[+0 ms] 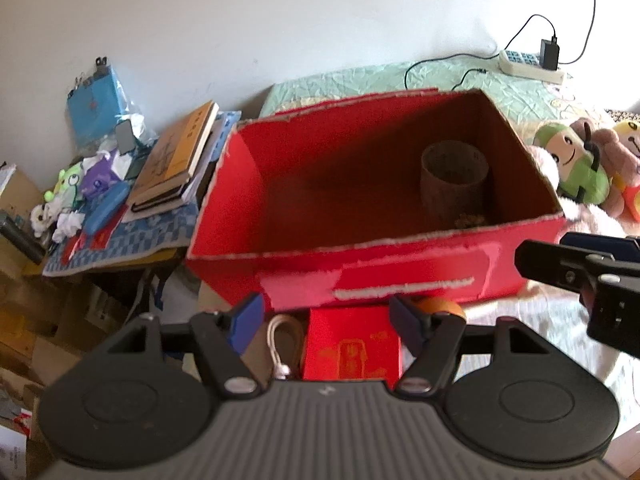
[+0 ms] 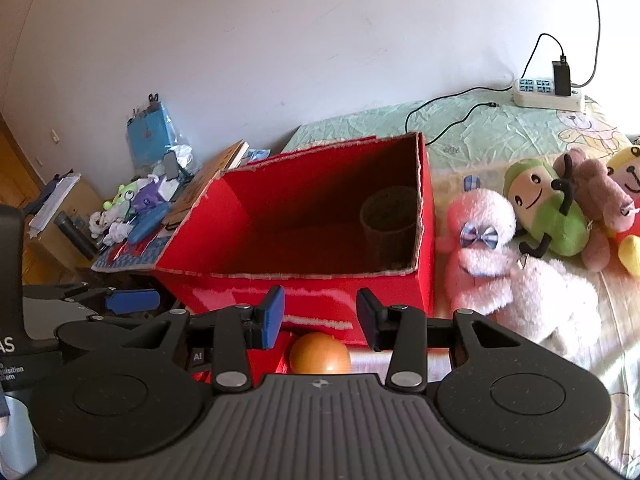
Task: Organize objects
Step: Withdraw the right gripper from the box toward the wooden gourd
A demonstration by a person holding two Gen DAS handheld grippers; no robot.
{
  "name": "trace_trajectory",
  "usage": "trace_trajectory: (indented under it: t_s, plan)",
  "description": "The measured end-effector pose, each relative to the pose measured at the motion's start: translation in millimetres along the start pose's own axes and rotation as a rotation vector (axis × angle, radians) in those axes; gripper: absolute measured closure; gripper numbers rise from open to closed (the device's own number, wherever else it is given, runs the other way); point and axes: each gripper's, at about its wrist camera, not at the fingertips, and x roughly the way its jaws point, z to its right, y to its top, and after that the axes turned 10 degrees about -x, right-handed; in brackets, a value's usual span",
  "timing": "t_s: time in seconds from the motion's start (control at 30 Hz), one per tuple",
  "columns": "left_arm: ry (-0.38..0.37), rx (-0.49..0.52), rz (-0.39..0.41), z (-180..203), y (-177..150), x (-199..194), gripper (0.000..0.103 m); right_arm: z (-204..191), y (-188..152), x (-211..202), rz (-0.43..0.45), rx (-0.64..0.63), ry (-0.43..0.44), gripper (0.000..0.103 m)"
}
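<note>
Left wrist view: the red box (image 1: 360,184) on the bed holds only a brown cup (image 1: 454,188). Still outside, just before it, lie a packet (image 1: 352,344), a cord (image 1: 280,340) and an orange ball (image 2: 320,354). Both grippers' jaws stand apart, empty: left gripper (image 1: 326,324), right gripper (image 2: 320,316).

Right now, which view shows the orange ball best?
Right wrist: the orange ball shows almost whole, between and just beyond the open right gripper, before the red box. In the left wrist view only a sliver peeks out behind a finger.
</note>
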Motion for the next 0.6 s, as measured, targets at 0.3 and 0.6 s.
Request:
trace_trajectory:
  t_s: [0.3,0.6]
  plan:
    - [0.009,-0.003,-0.070,9,-21,9,0.031,6,-22,4,-0.063,0.030,0.030,0.060]
    - [0.020,0.019,-0.124,20,-33,23,0.031,13,-38,14,-0.121,0.072,0.051,0.060]
